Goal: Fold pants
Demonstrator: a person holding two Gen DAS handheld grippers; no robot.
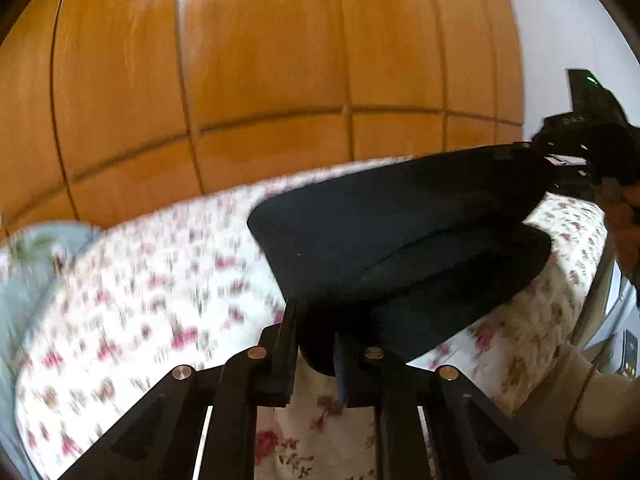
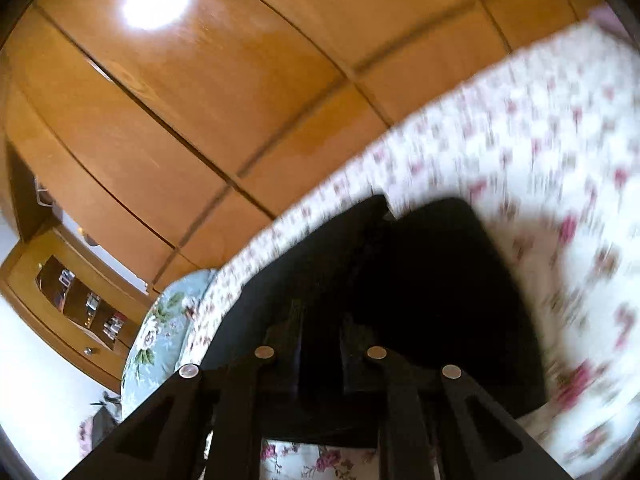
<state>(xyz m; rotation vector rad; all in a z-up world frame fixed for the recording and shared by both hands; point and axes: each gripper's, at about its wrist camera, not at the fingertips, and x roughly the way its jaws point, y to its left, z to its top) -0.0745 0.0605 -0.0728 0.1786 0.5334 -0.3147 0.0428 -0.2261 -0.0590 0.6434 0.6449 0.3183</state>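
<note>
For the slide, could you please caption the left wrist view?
Left tool shut on dark pants, lifting one edge above a floral bedspread.

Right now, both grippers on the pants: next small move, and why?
Probably carry the raised edge forward over the lower layer. The left gripper and right gripper each pinch the black pants, whose near edge is lifted off the floral bedspread, sagging between them.

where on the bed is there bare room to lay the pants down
The widest bare patch of the floral bedspread lies left of the black pants, running to the pale blue floral pillow and back toward the wooden wardrobe. A narrower strip shows beyond the pants in the right wrist view. It is crowded at the pants' near edge, where the left gripper and right gripper both clamp them.
</note>
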